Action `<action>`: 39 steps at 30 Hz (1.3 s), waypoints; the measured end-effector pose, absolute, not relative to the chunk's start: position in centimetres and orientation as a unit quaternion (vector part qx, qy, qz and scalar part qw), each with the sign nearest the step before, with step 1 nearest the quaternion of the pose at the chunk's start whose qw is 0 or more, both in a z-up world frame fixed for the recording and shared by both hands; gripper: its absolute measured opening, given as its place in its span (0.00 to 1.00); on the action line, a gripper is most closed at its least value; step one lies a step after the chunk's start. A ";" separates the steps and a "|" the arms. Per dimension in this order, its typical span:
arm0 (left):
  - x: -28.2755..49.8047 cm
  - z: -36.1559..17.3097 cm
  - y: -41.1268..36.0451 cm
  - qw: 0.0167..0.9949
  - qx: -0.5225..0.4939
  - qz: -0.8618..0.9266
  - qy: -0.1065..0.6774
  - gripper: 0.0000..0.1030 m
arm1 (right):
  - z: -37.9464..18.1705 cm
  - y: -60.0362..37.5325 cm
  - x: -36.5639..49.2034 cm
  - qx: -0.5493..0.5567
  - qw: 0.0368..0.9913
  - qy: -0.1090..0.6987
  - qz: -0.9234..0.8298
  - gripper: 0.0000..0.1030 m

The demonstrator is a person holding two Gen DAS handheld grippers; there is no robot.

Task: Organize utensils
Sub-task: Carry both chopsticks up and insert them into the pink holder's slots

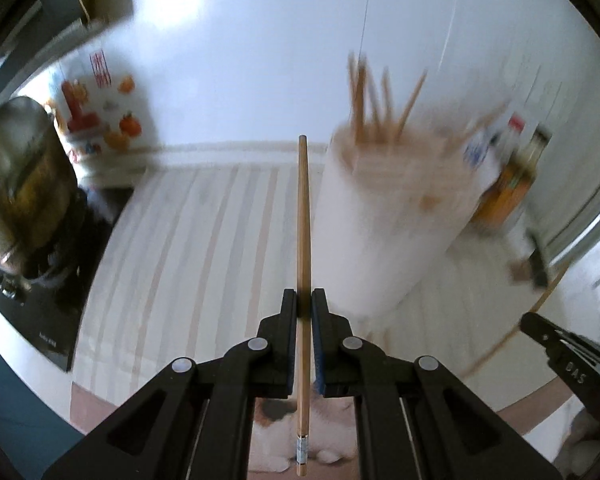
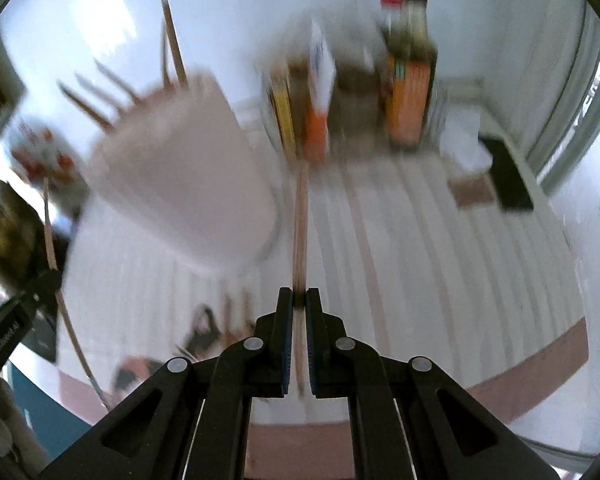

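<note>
My left gripper (image 1: pixel 304 294) is shut on a wooden chopstick (image 1: pixel 303 216) that runs straight ahead between its pads, above the striped mat (image 1: pixel 180 240). To its right stands a white holder (image 1: pixel 388 216) with several chopsticks (image 1: pixel 374 96) sticking out of the top. My right gripper (image 2: pixel 299 294) is shut on another chopstick (image 2: pixel 300 224), blurred, pointing forward. The white holder (image 2: pixel 180 184) sits to its left in the right wrist view. The other gripper shows at the right edge (image 1: pixel 560 340) of the left wrist view, with its chopstick (image 1: pixel 512 332) slanting across.
A metal pot (image 1: pixel 20 184) rests on a black stove (image 1: pixel 40 308) at the left. Behind it is a printed white bag (image 1: pixel 100 116). Sauce bottles (image 2: pixel 410 80) and boxes (image 2: pixel 318 92) line the wall at the back. A dark object (image 2: pixel 508 176) lies at the mat's right edge.
</note>
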State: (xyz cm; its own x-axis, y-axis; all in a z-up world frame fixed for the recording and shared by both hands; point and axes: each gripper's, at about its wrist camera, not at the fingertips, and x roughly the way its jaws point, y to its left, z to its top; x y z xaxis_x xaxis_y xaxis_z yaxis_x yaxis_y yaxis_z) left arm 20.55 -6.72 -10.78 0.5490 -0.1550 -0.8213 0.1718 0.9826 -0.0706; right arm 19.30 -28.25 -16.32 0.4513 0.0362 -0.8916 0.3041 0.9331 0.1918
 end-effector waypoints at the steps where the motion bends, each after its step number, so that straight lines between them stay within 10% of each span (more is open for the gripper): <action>1: 20.6 -9.3 -6.7 0.885 0.000 -0.097 0.455 0.04 | -15.0 -28.4 19.5 0.170 0.843 0.504 -0.077 0.06; 16: 24.5 7.2 -8.5 0.933 -0.046 -0.163 0.319 0.04 | 3.0 -28.5 27.3 0.186 0.921 0.343 -0.003 0.06; 39: 37.5 -1.0 -11.1 0.937 -0.081 -0.125 0.316 0.05 | -2.8 -29.9 37.1 0.180 0.898 0.403 -0.003 0.06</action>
